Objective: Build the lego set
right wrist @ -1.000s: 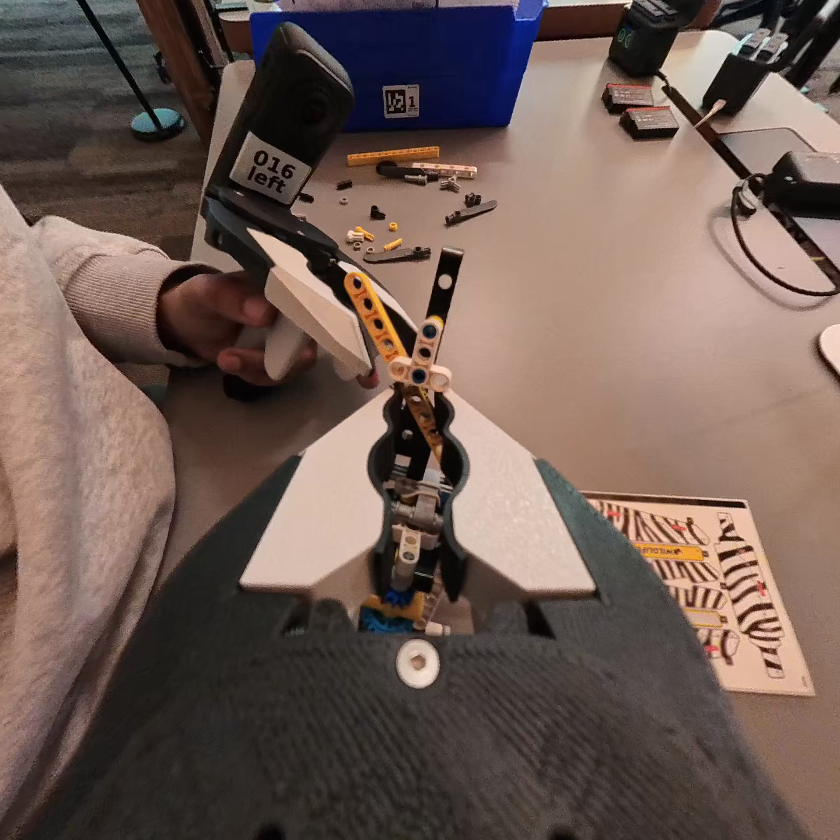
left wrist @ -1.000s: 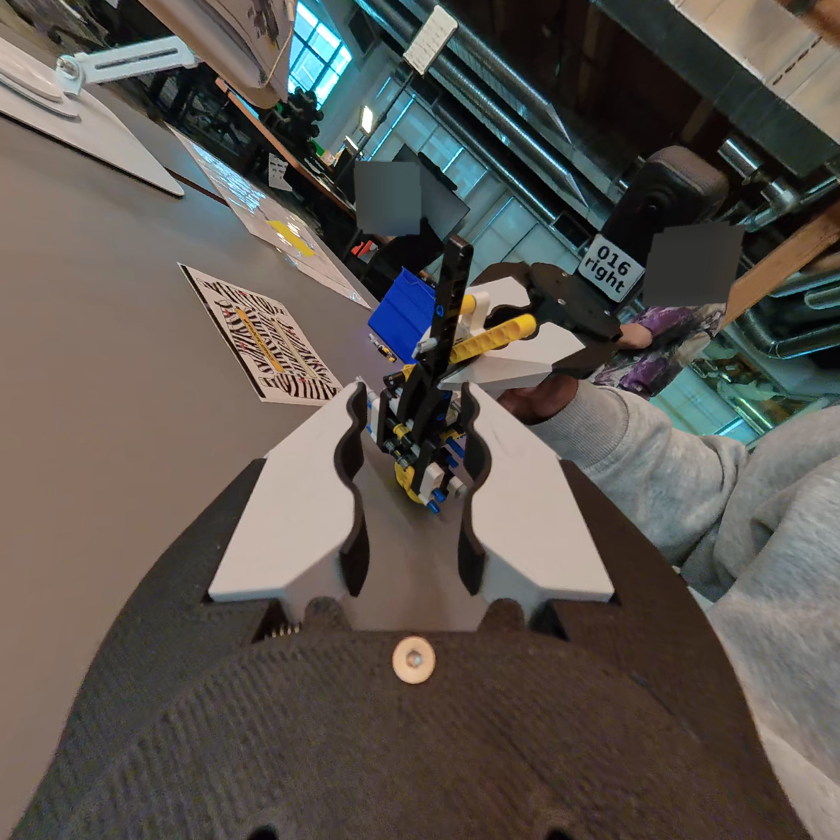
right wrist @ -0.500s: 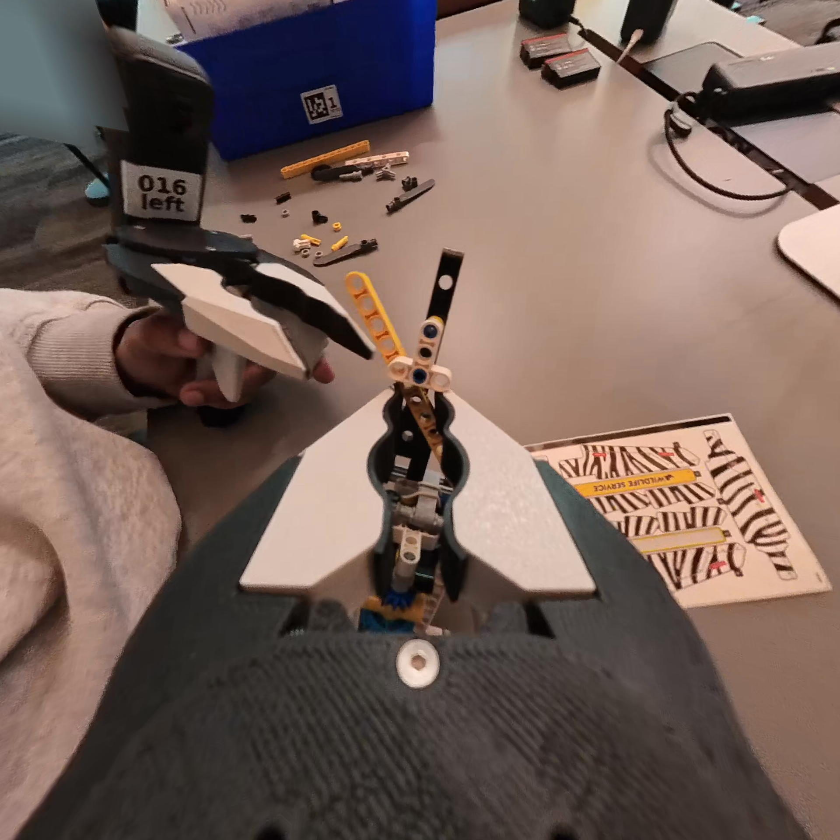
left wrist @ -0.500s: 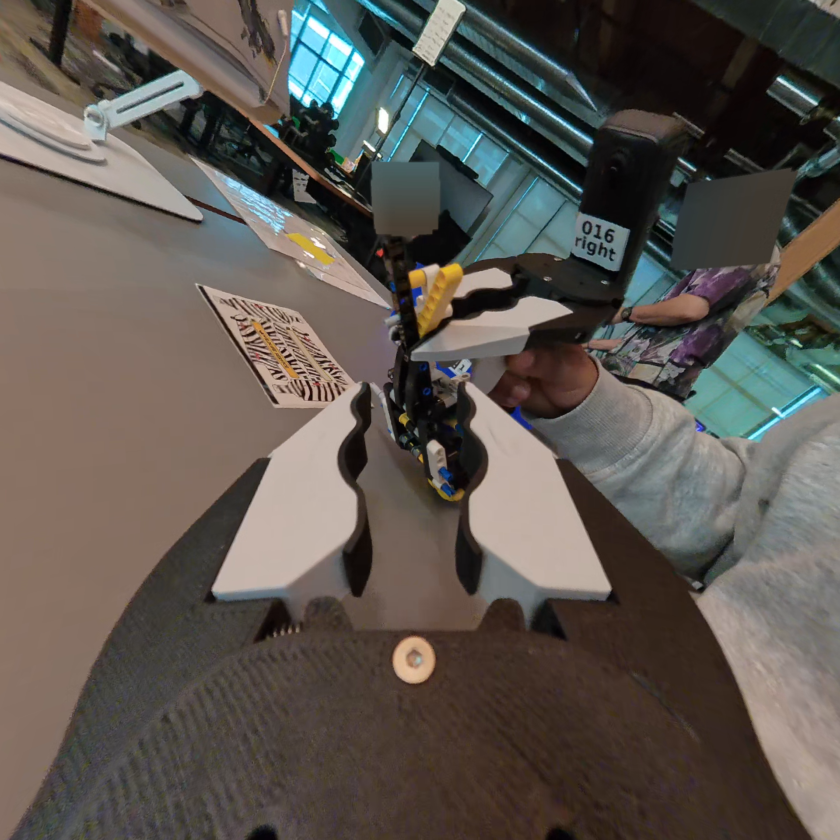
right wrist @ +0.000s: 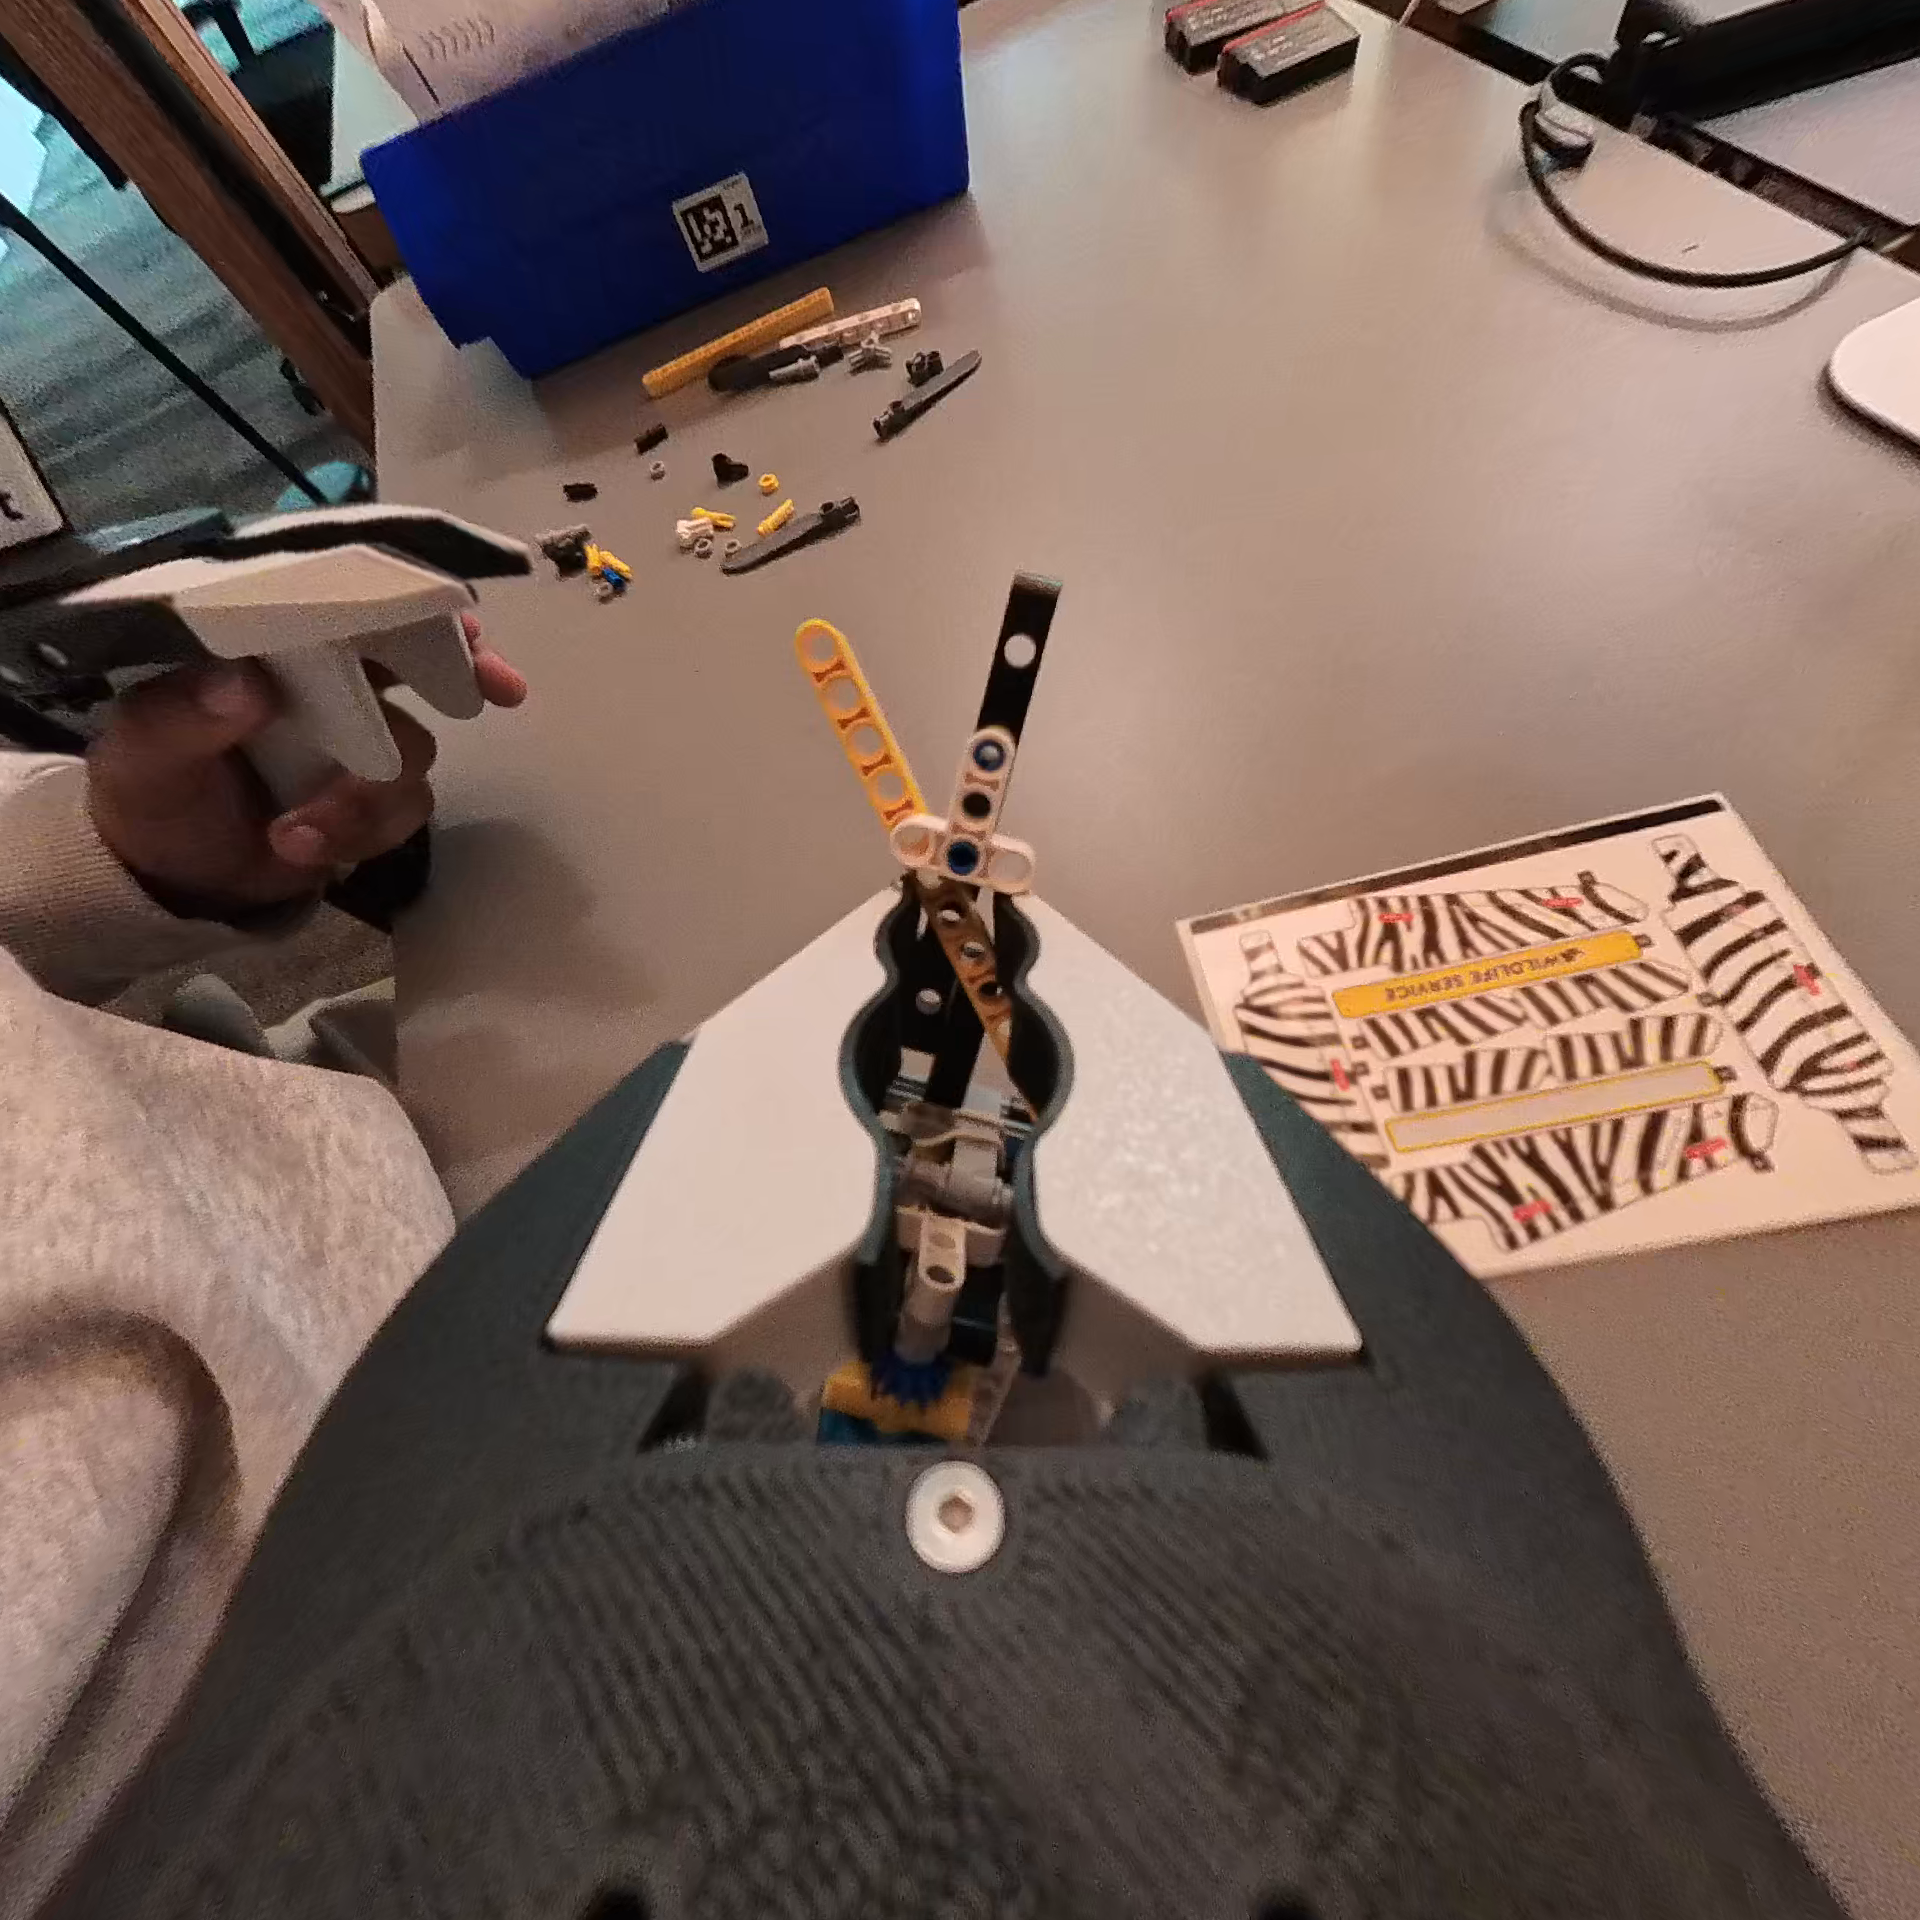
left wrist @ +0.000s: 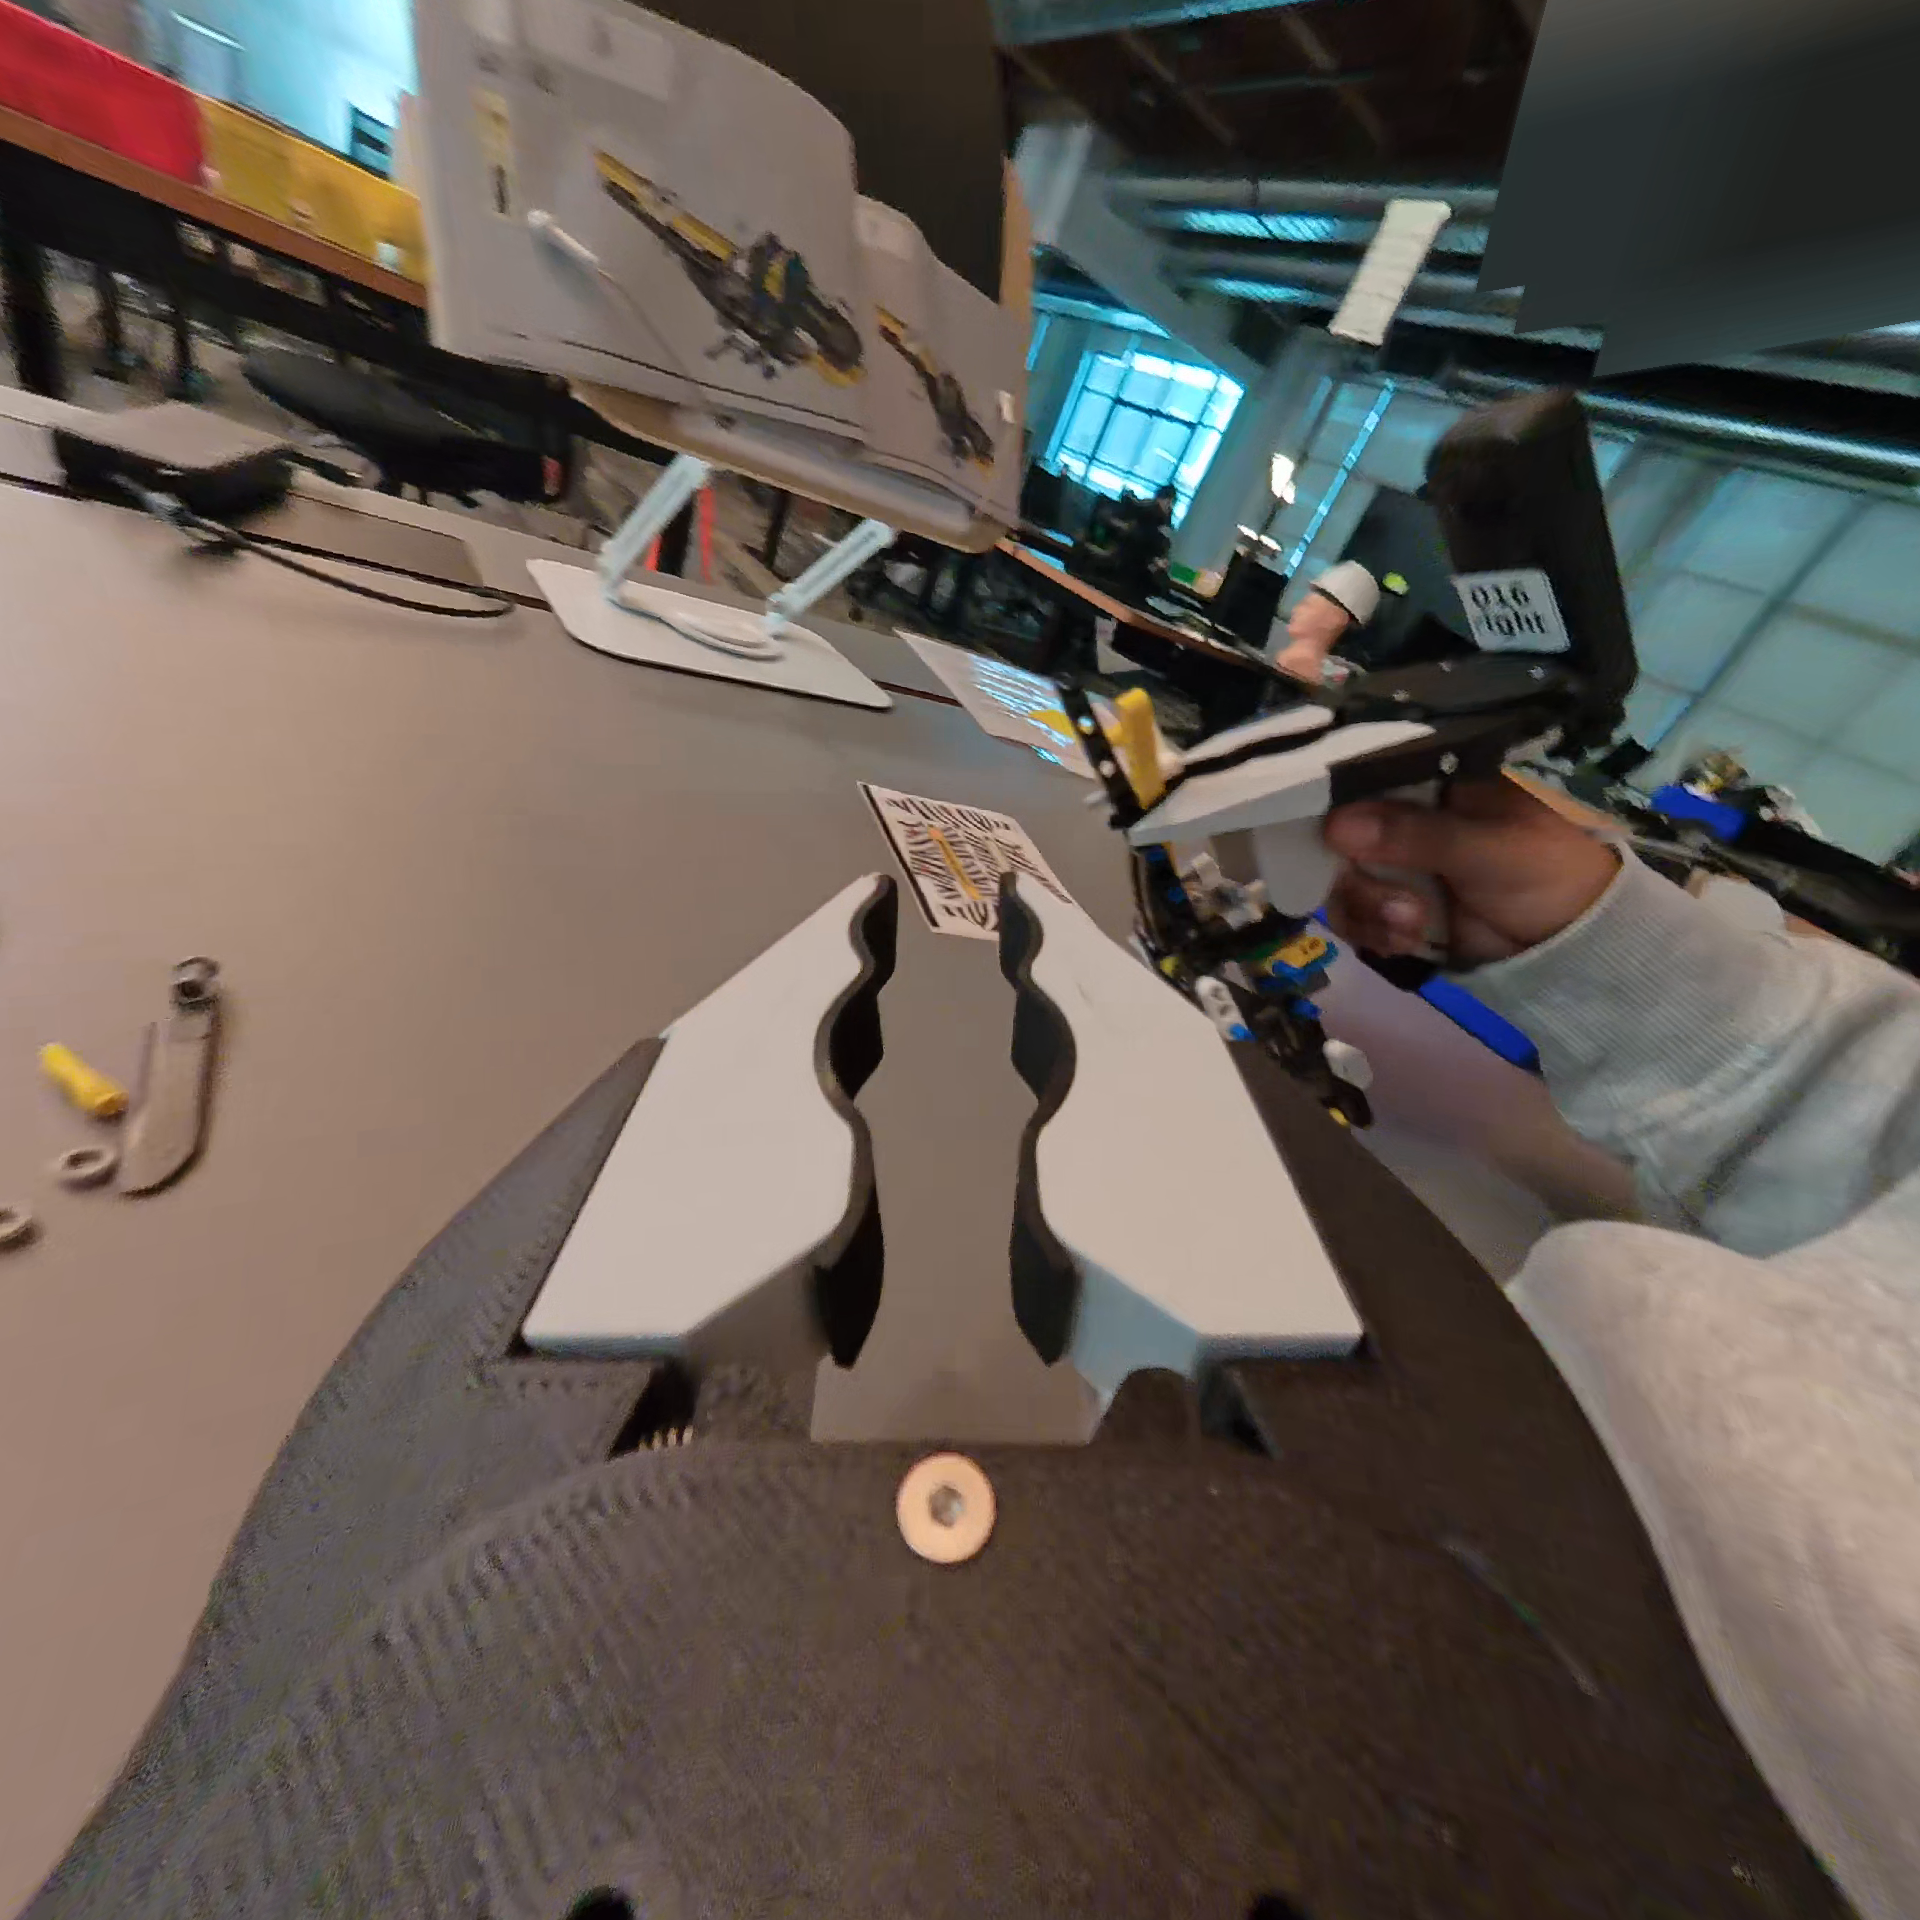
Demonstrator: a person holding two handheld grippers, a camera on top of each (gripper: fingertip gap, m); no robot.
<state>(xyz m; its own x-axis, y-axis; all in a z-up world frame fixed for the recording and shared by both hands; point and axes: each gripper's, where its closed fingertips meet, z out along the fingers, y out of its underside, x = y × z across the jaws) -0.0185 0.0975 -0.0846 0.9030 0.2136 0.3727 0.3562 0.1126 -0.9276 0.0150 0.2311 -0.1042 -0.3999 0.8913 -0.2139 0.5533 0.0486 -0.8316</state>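
Observation:
My right gripper is shut on a partly built lego model and holds it above the grey table. A yellow beam, a black beam and a white cross piece stick out past its fingertips. In the left wrist view the right gripper is at the right, with the model hanging below it. My left gripper is open and empty, pointing across the table. In the right wrist view it is off to the left, apart from the model.
Loose lego parts lie scattered before a blue bin, with a long yellow beam. A zebra-striped sticker sheet lies at the right. An instruction booklet on a stand is at the back. Cables and black boxes are far right. Some 15 centimeters of space lies between my two pairs of fingers.
My left gripper has drawn away from the model and swung left, so the model no longer sits between its fingers. My right gripper still holds the model.

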